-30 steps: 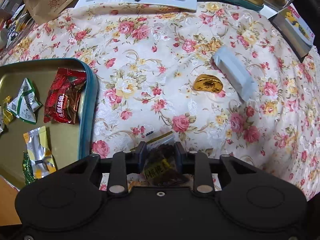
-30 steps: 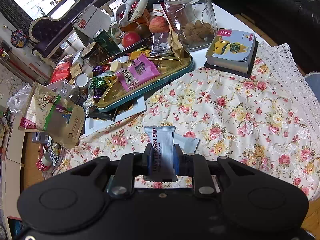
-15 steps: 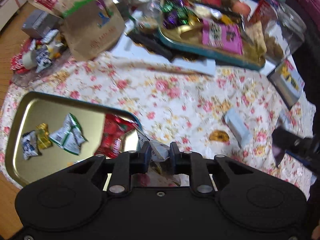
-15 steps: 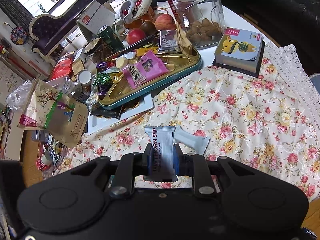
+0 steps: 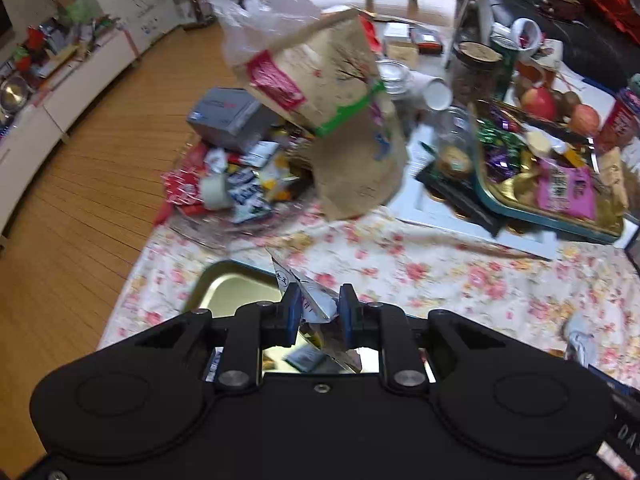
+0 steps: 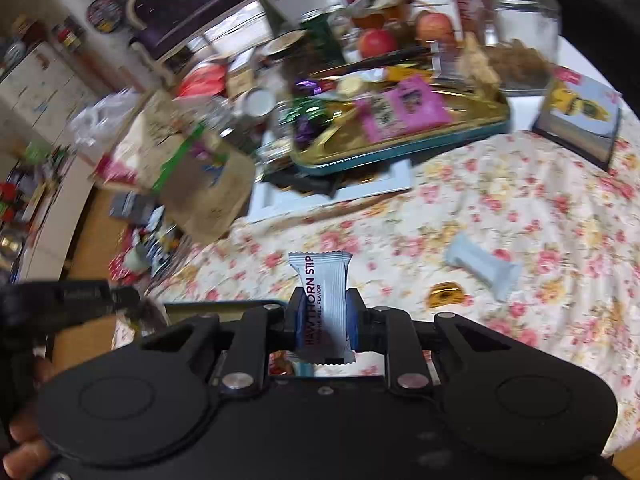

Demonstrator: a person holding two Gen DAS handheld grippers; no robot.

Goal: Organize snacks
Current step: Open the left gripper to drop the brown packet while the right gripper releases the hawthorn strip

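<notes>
Spread across the table, a floral cloth (image 6: 500, 208), pink roses on cream. At the far edge, a long teal-rimmed gold tray (image 6: 400, 148) heaped with sweets, a pink packet (image 6: 404, 110) on top. Left of it, a brown paper bag (image 5: 340, 120) tipped against the clutter. Behind the tray on the right, a glass jar (image 6: 516, 24); beside that, a boxed card set (image 6: 580, 116) with a yellow figure. At the near left edge of the cloth, a second gold tray (image 5: 232, 288), only its far corner showing in the left wrist view.

Right gripper (image 6: 323, 320) clamped tight on a pale blue hawthorn strip bar (image 6: 322, 300), bar upright between the pads, above the near cloth. To its right on the cloth, a matching pale blue bar (image 6: 480, 266) lying flat, and just beside it a small gold-wrapped sweet (image 6: 446, 294).

Left gripper (image 5: 318, 312), jaws just narrowed, pinching a crumpled clear-and-silver snack packet (image 5: 312, 300), raised over the near tray's right edge.
</notes>
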